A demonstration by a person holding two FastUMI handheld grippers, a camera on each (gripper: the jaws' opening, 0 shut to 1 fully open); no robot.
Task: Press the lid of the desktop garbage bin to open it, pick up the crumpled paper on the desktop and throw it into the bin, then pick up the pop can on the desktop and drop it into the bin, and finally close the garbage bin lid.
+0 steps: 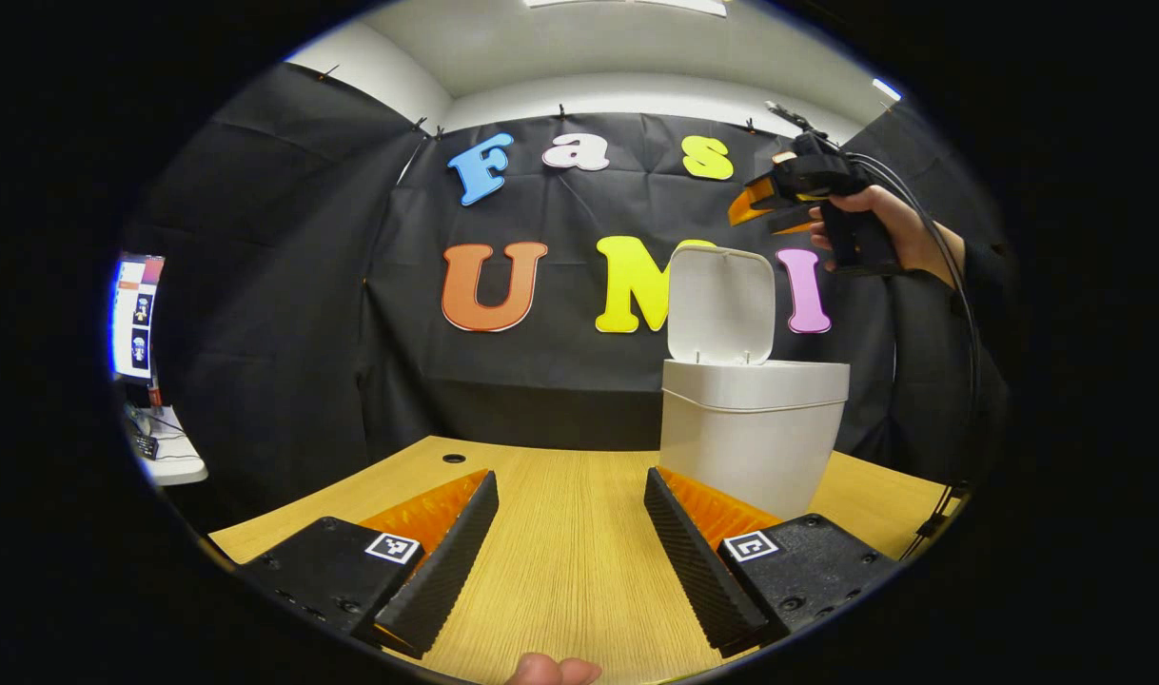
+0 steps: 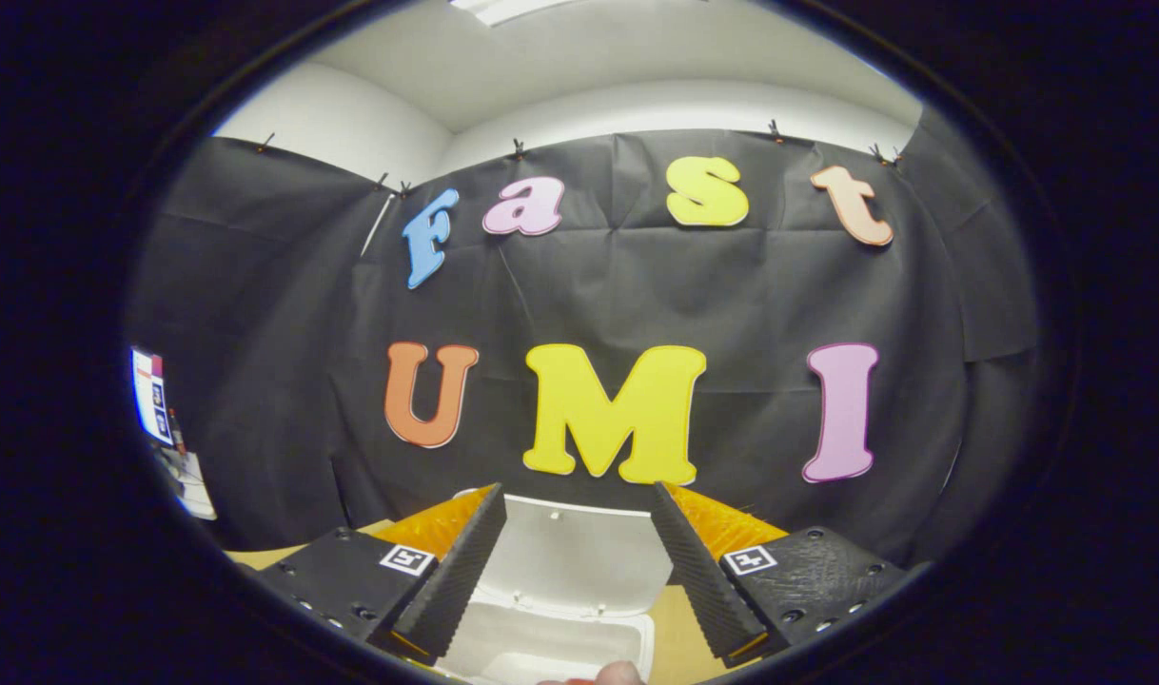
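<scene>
Bin stands on the desk, lid raised upright at its rear. Right tool hovers above the bin, fingers spread, empty. Left tool, beside the bin, also spread and empty. Risk: closing push off-centre could tip or slide the light bin.

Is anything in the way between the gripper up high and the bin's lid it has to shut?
Nothing visible is. The right gripper hangs above the white bin, fingers apart and empty. The lid stands upright, with open air between it and the fingers. The left gripper sits low over the table, beside the bin.
</scene>
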